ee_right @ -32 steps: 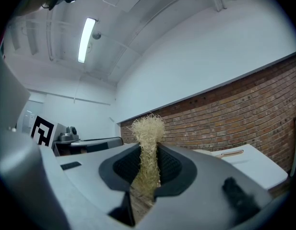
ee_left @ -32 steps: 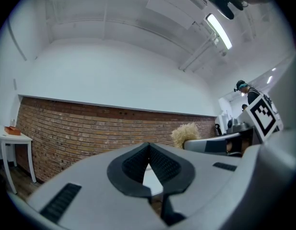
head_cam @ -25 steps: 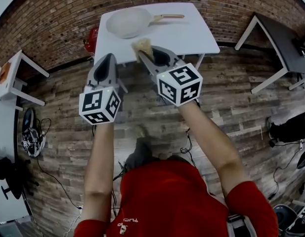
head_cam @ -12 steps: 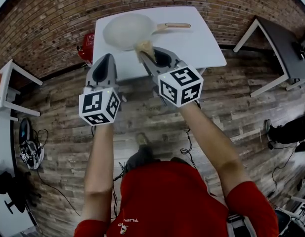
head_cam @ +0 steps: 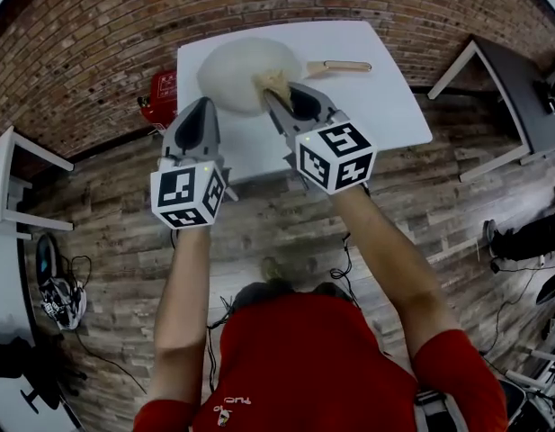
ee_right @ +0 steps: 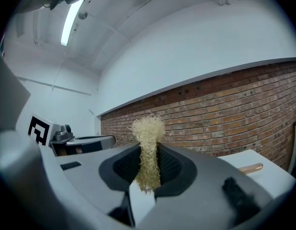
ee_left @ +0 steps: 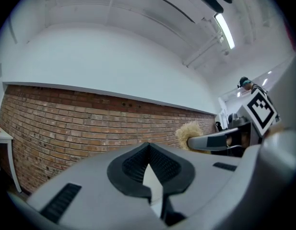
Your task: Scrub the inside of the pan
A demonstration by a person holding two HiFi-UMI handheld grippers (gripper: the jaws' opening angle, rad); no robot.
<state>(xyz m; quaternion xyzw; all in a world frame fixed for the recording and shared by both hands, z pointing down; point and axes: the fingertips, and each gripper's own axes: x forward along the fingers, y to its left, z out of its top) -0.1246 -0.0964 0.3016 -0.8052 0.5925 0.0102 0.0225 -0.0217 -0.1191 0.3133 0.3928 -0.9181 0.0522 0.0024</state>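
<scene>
A pale cream pan (head_cam: 237,70) with a wooden handle (head_cam: 342,66) lies on the white table (head_cam: 376,97) in the head view. My right gripper (head_cam: 279,93) is shut on a straw-coloured fibre scrubber (head_cam: 273,81), held over the pan's near right rim. In the right gripper view the scrubber (ee_right: 148,150) sticks up between the closed jaws, and the pan handle's tip (ee_right: 250,168) shows at right. My left gripper (head_cam: 198,113) hovers over the table's near left part, jaws shut with nothing in them. The left gripper view faces the brick wall, with the scrubber (ee_left: 188,134) at right.
A red fire extinguisher (head_cam: 157,99) stands by the brick wall left of the table. A dark table (head_cam: 515,88) is at the right, a white side table (head_cam: 12,183) at the left. Cables and gear (head_cam: 57,282) lie on the wooden floor.
Both grippers have come closer to the table. The scrubber, earlier short of the pan, now sits over its near rim. The grip has not changed.
</scene>
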